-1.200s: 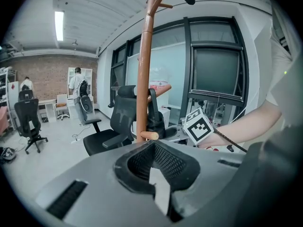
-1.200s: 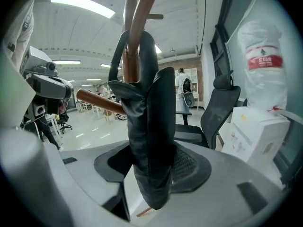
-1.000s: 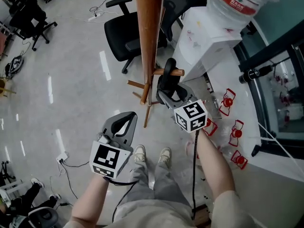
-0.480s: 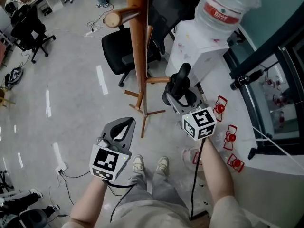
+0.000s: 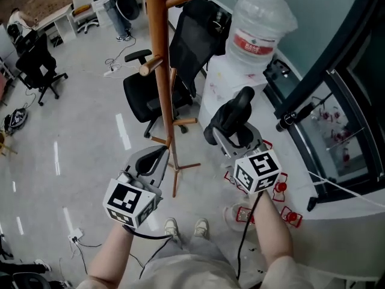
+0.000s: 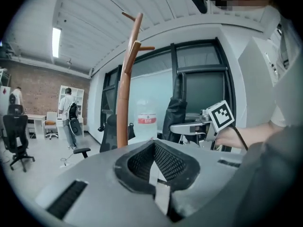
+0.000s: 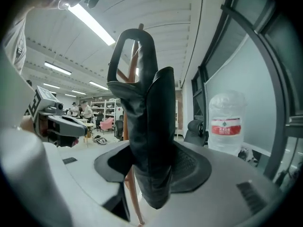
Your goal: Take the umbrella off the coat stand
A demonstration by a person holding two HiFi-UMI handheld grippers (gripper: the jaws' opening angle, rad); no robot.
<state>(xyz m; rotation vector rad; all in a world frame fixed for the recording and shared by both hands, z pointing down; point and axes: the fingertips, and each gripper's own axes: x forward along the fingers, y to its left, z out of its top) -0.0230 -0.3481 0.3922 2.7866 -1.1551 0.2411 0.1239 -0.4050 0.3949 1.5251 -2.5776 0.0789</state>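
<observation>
The umbrella [image 5: 236, 112] is black, folded short, and stands upright in my right gripper [image 5: 232, 136], which is shut on its lower part. It hangs free to the right of the wooden coat stand [image 5: 157, 71], clear of the pegs. In the right gripper view the umbrella [image 7: 150, 126] fills the centre between the jaws, its strap loop [image 7: 124, 51] on top. My left gripper [image 5: 157, 153] sits lower left, near the stand's foot, shut with nothing in it. Its jaws meet in the left gripper view, where the left gripper [image 6: 154, 169] faces the coat stand [image 6: 125, 96].
A white water dispenser with a big bottle [image 5: 258, 24] stands right of the stand. Black office chairs [image 5: 144, 95] are behind it. A dark-framed glass wall [image 5: 337, 101] runs along the right. Red clips [image 5: 280, 188] lie near my feet. People stand far back [image 6: 68, 115].
Both grippers have risen. The right one has carried the umbrella up and to the right, away from the stand's lower peg. The left gripper stays shut and empty.
</observation>
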